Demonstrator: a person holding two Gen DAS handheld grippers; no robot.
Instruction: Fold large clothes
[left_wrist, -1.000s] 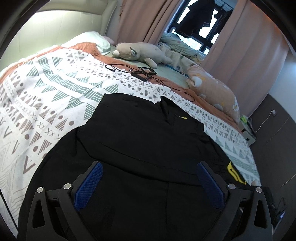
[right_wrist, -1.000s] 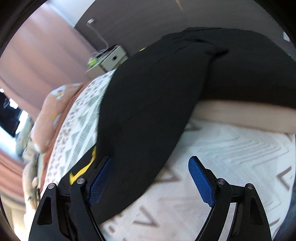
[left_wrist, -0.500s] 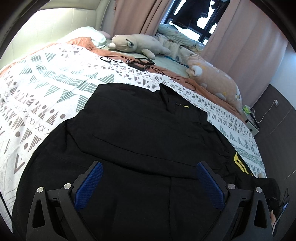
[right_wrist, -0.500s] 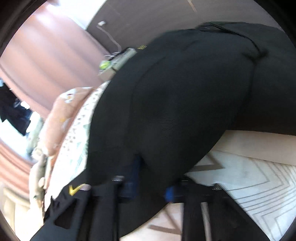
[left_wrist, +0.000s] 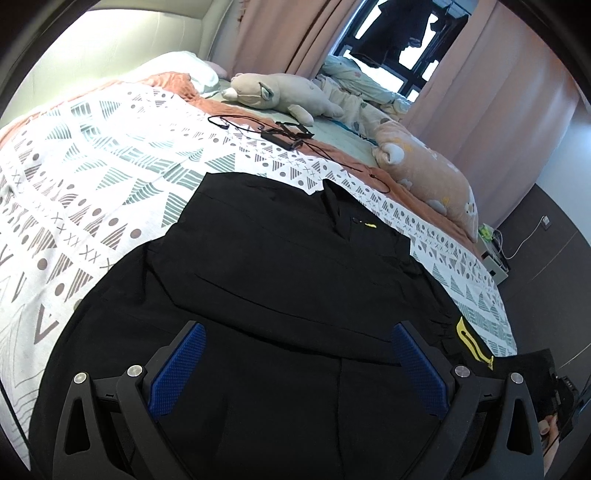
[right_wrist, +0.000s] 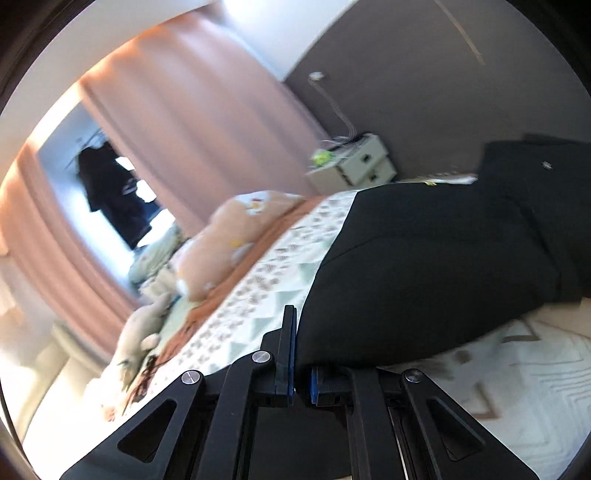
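A large black garment (left_wrist: 288, 280) with small yellow marks lies spread on the patterned bedspread (left_wrist: 92, 184). My left gripper (left_wrist: 295, 373) hovers low over its near part, open, blue pads wide apart with only cloth below them. In the right wrist view, my right gripper (right_wrist: 301, 354) is shut on an edge of the black garment (right_wrist: 424, 280), and the cloth rises from the pads and drapes off to the right. The right gripper's body and a fingertip of the hand that holds it show at the lower right edge of the left wrist view.
Two plush toys (left_wrist: 280, 92) (left_wrist: 424, 173) and a black cable with a small device (left_wrist: 284, 134) lie on the far side of the bed. Pink curtains (left_wrist: 498, 92) and a window stand behind. A bedside cabinet (right_wrist: 354, 166) stands by the dark wall.
My right gripper closed on the garment's edge and lifted it, tilting up toward the room. The left gripper stayed open over the cloth, hardly moving.
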